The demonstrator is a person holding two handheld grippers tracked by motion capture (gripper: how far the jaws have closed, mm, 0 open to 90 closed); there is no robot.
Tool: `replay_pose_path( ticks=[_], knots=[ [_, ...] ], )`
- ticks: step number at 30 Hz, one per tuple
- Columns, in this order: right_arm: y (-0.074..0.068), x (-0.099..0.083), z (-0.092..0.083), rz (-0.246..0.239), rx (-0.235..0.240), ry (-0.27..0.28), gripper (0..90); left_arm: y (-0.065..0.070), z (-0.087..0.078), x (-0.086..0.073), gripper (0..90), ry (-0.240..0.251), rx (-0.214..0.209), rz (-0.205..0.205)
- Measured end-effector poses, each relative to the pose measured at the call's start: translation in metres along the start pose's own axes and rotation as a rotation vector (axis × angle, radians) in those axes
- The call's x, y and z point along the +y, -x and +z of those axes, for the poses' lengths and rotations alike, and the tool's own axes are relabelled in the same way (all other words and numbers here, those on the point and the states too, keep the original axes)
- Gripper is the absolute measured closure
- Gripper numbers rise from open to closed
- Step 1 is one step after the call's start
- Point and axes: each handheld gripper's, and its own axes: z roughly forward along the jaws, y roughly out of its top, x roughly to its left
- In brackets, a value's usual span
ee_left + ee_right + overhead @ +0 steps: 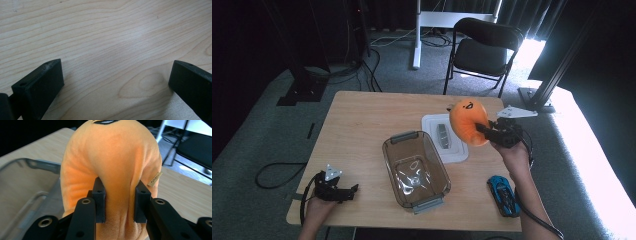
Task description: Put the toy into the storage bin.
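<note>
Orange plush toy (467, 121) hung above the worktop (362, 120) at centre right of the high view, over the white lid (432, 125), pinched in the right hand-held gripper (484, 131), whose jaws dug into its soft fabric. Beside it sat the clear container (399, 150). At lower left, the left hand-held gripper (353, 189) rested with jaws apart on bare wood. A blue toy car (503, 194) lay lower right.
</note>
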Motion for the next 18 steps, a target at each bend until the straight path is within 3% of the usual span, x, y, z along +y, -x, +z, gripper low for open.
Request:
replay_pose_path(
  ticks=[9, 18],
  knots=[
    [-0.030, 0.009, -0.004, -0.065, 0.086, 0.017, 69.5, 0.000, 0.000, 0.000, 0.1, 0.000, 0.000, 0.000],
    [-0.055, 0.007, 0.003, -0.104, 0.183, 0.012, 69.4, 0.000, 0.000, 0.000, 0.1, 0.000, 0.000, 0.000]
  ],
)
